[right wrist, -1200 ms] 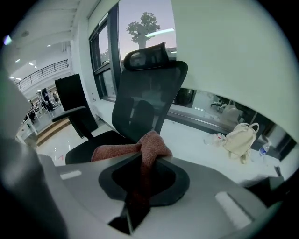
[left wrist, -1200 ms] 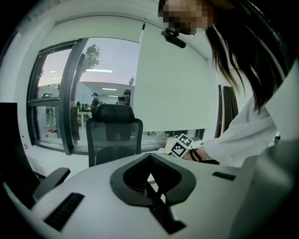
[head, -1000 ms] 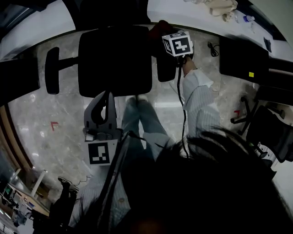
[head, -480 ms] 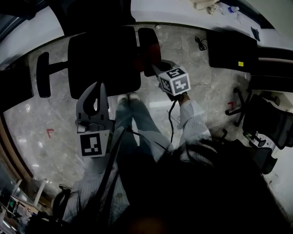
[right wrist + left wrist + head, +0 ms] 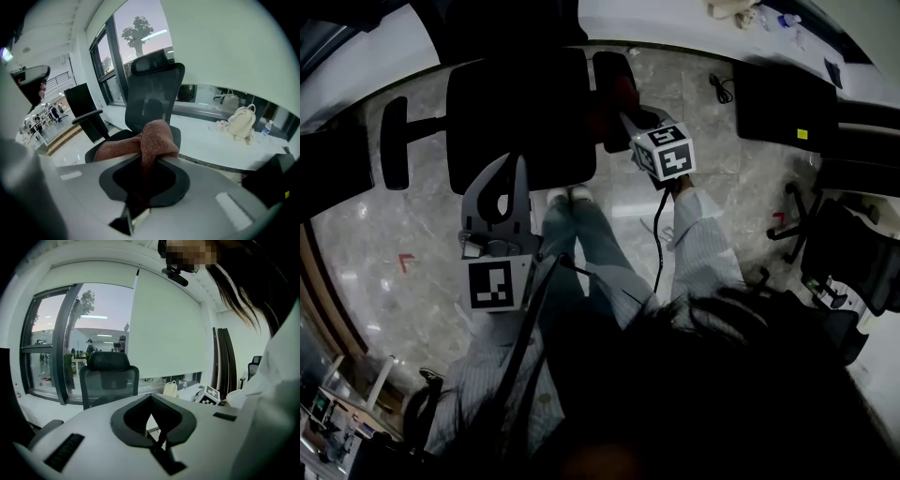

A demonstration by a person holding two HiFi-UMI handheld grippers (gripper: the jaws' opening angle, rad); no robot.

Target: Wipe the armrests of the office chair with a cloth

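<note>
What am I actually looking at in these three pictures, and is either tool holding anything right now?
There is no robot arm here: a person carries a hand-held tool in each hand. The head view comes from a camera on the person's head, looking steeply down at the black office chair on a marble floor. The other two views each come from a camera riding on one tool, looking along its jaws. The right tool is clamped on a reddish-brown cloth. Seen from above, that tool is by the chair's armrest on that side, but I can't tell whether the cloth touches it. The left tool has its jaws together with nothing between them and is held in front of the person. The cubes with square markers are part of the tools.
</note>
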